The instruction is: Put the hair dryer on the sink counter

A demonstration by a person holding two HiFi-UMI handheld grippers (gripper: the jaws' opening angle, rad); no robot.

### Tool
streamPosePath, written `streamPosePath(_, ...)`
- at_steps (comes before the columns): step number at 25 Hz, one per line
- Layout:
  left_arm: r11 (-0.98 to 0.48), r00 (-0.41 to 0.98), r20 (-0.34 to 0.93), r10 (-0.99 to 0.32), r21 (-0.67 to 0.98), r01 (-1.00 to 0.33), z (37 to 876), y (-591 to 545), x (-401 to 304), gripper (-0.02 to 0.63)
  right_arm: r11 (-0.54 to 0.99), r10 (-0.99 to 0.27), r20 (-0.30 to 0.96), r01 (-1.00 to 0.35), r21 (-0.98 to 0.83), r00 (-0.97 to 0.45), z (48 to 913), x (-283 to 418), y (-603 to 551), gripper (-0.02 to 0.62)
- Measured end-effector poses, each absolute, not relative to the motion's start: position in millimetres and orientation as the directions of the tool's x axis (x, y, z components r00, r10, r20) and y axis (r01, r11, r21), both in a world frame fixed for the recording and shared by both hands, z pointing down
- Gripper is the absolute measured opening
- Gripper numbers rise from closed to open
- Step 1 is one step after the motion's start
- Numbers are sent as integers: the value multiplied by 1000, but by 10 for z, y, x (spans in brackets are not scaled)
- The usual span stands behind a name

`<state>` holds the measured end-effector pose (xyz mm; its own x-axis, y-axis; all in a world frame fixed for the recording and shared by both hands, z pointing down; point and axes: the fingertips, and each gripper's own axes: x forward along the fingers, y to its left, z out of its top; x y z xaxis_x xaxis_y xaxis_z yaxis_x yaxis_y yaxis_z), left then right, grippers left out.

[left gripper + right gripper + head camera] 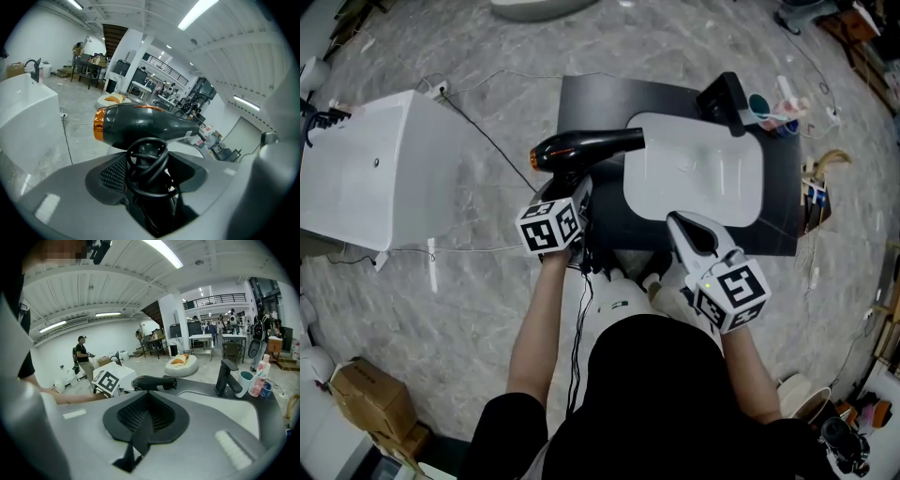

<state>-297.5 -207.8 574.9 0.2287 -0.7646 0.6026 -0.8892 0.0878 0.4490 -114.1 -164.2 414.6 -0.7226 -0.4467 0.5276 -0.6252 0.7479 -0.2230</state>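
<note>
A black hair dryer (581, 148) with an orange rear ring is held level over the left part of the dark sink counter (591, 103), its nozzle pointing toward the white basin (694, 173). My left gripper (572, 192) is shut on its handle from below. In the left gripper view the handle with coiled black cord (147, 161) sits between the jaws, with the dryer body (140, 124) above. My right gripper (680, 225) hovers over the basin's near edge, jaws together and empty. The right gripper view shows the dryer (154, 382) ahead.
A black faucet (727, 101) stands at the basin's back. A teal cup and bottles (778, 103) crowd the counter's far right corner. A white tub (384, 169) stands to the left, with cables on the floor and a cardboard box (370, 394) near the left.
</note>
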Motion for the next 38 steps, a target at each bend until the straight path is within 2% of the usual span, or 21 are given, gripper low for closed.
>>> streamPosePath(22,116,198,685,-701,384,-916,6360,-2376,-2947,267,711,-434,576,-656,-254,-693,4412,-1089,-1699,11)
streamPosePath(38,101,198,677,-709,375,-921,6416,-2450,-2899,275,713,-425,584,-653,-254,-691,4448,-1122,-1701,11)
